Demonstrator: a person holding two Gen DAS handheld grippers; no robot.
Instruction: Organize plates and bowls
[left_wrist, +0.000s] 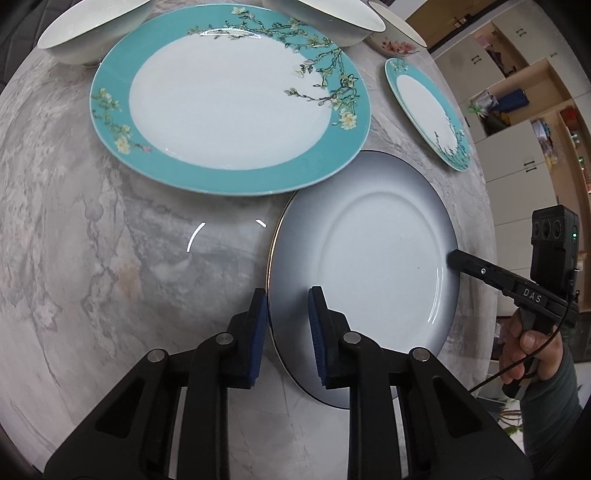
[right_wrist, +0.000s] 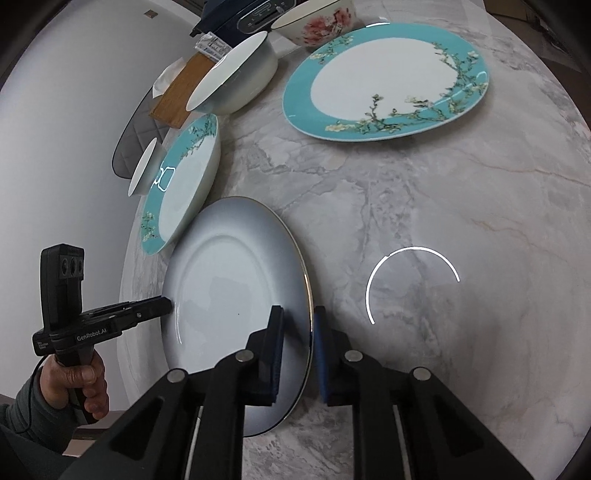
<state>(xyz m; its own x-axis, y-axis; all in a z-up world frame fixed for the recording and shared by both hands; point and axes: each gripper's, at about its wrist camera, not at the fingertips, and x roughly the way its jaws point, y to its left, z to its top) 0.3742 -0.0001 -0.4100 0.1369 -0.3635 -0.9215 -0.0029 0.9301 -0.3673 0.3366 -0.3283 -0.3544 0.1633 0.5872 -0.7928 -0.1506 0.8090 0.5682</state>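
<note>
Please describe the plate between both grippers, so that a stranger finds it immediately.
On the marble table, look nearest the two grippers. The grey-rimmed white plate lies there, touching the large turquoise floral plate. Only it has no flowers, just a grey shaded rim.

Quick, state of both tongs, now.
Left tongs: open, straddling the grey plate rim.
Right tongs: open, straddling the same plate's opposite rim.
</note>
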